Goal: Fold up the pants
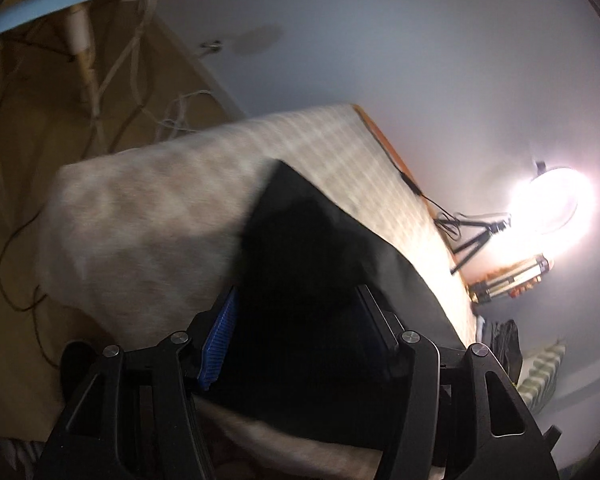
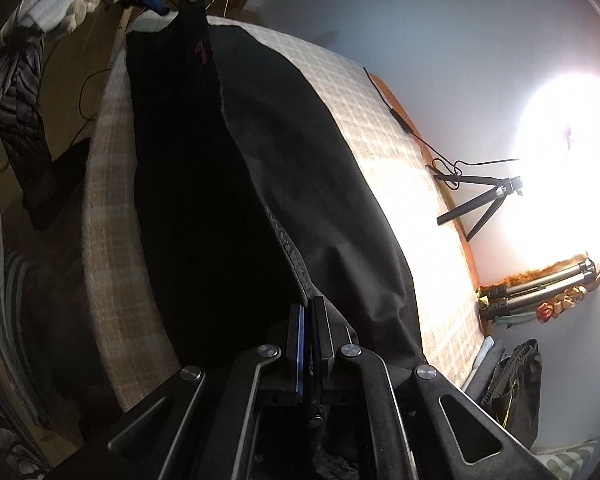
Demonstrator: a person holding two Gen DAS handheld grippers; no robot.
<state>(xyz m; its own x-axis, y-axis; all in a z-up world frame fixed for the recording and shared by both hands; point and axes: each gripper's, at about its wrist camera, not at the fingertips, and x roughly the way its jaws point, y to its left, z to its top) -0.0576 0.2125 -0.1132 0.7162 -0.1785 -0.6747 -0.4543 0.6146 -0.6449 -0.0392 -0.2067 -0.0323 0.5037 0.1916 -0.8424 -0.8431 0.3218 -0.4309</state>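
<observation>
One pair of black pants (image 2: 236, 168) lay along a checked bed (image 2: 404, 168), and two hand-held grippers showed, one per view: the right hand-held gripper (image 2: 309, 312) had its jaws pressed together, pinching the pants' hem at 6 o'clock, while the left hand-held gripper (image 1: 296, 300) stood spread around dark cloth. Only the right view showed the full pant length and a faint, unreadable red mark (image 2: 202, 55) at 11 o'clock; both showed one small tripod (image 1: 476, 240) and one glaring lamp (image 1: 556, 200) at 3 o'clock.
</observation>
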